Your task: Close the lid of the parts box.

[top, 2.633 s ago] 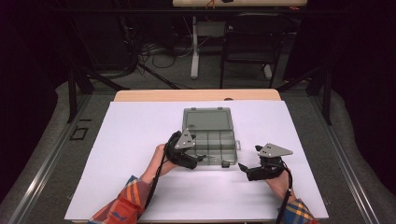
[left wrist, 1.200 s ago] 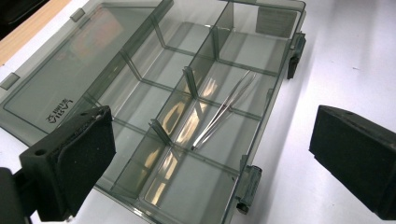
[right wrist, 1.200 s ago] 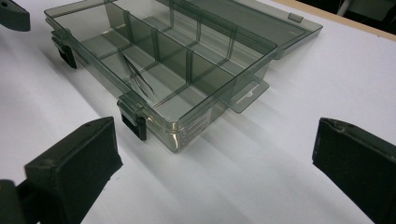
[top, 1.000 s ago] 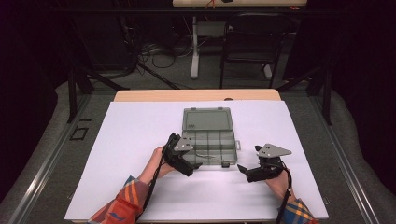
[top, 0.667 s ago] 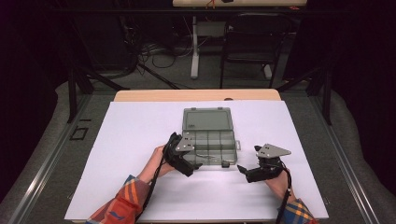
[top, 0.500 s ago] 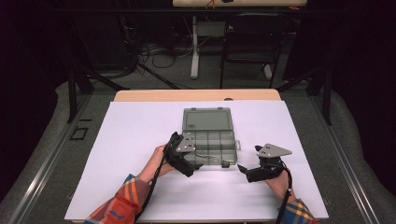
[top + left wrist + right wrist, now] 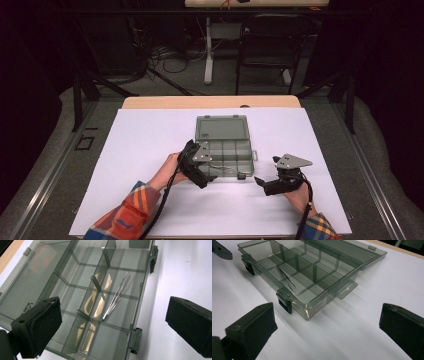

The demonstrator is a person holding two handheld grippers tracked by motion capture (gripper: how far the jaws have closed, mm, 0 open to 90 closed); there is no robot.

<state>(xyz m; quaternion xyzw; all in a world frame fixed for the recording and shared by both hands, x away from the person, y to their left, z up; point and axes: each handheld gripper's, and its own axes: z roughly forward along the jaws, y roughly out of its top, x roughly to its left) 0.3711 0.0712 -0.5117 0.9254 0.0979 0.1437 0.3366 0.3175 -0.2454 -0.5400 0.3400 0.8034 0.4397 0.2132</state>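
An open smoke-grey compartment box [image 7: 248,145] lies mid-table with its lid [image 7: 222,128] folded flat behind it. Slim metal tweezers [image 7: 117,296] rest slanted in a front-row compartment, also seen as tweezers [image 7: 287,280] behind the front wall. My left gripper [image 7: 206,176] hovers at the box's front left corner, its jaws wide apart over the box [image 7: 75,255] with nothing between them. Off the box's front right corner, my right gripper [image 7: 261,182] stands open above bare paper, facing the box [image 7: 329,270]. Its jaws hold nothing.
White paper [image 7: 150,135] covers the table, with room to the left, right and front of the box. Two dark latches [image 7: 285,303] hang on the box's front wall. A wooden table edge [image 7: 210,102] runs behind; a chair and cables stand beyond.
The left gripper has eased slightly toward the table's near edge and stays open. The right gripper has barely moved.
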